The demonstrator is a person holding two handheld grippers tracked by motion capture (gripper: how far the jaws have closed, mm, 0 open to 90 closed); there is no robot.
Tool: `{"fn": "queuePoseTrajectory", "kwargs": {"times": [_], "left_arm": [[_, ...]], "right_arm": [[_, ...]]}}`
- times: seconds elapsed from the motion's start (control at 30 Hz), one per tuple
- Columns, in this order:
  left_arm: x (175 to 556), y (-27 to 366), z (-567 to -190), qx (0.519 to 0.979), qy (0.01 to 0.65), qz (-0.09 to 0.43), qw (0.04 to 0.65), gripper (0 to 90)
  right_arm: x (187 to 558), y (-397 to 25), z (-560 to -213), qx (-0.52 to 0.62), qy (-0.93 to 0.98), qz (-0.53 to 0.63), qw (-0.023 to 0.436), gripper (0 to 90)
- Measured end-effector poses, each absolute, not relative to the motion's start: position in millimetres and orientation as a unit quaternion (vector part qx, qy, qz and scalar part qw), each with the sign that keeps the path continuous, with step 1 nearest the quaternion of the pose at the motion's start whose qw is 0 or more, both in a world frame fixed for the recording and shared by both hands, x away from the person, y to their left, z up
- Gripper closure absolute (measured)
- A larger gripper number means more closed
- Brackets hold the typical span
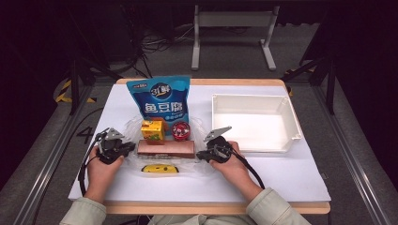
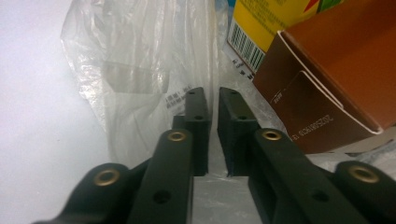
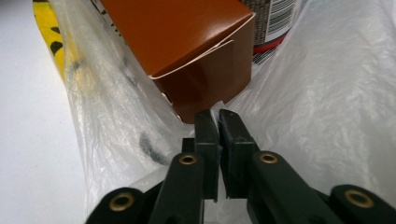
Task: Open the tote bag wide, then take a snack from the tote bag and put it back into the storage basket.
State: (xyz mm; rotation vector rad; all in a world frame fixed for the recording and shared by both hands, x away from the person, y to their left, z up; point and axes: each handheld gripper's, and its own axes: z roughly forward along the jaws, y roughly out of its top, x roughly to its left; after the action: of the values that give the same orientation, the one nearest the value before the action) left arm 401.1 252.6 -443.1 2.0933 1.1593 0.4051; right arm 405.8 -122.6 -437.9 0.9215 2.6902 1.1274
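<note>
In the middle of the high view, a clear plastic bag (image 1: 164, 161) lies flat on the white table (image 1: 291, 178), with a brown box (image 1: 165, 148), a yellow carton (image 1: 153, 130), a red can (image 1: 181, 131) and a yellow packet (image 1: 160, 169) on it. The left gripper (image 1: 123, 149) is at the left edge of the bag and the right gripper (image 1: 202, 154) at the right edge, each beside one end of the brown box. In both gripper views the jaws are almost closed, with a thin fold of the bag pinched between them. A blue pouch (image 1: 161, 96) stands behind, and a white tray (image 1: 256, 140) is at the right of the frame.
</note>
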Motion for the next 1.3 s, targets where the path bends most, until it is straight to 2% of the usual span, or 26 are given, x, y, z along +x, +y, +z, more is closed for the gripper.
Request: {"fn": "queuePoseTrajectory", "kwargs": {"times": [0.13, 0.17, 0.23, 0.33, 0.73, 1.13, 1.3], "left_arm": [[399, 259, -440, 0.799, 0.450, 0.146, 0.371, 71.5], [398, 261, -439, 0.796, 0.449, 0.147, 0.379, 68.9], [396, 263, -436, 0.790, 0.450, 0.146, 0.389, 67.2], [391, 266, -433, 0.788, 0.447, 0.146, 0.397, 62.0], [371, 280, -418, 0.766, 0.426, 0.141, 0.460, 56.7], [361, 289, -406, 0.750, 0.412, 0.145, 0.497, 54.9], [361, 290, -407, 0.755, 0.422, 0.163, 0.475, 54.6]], "right_arm": [[404, -125, -434, 0.297, 0.877, 0.376, 0.044, 77.6], [402, -127, -429, 0.293, 0.874, 0.384, 0.056, 69.7], [402, -128, -427, 0.294, 0.872, 0.387, 0.059, 66.9], [401, -132, -419, 0.291, 0.865, 0.403, 0.063, 55.6], [397, -140, -384, 0.268, 0.839, 0.469, 0.066, 37.5], [398, -144, -347, 0.233, 0.831, 0.503, 0.047, 34.5], [403, -139, -335, 0.227, 0.832, 0.504, 0.046, 34.9]]}}
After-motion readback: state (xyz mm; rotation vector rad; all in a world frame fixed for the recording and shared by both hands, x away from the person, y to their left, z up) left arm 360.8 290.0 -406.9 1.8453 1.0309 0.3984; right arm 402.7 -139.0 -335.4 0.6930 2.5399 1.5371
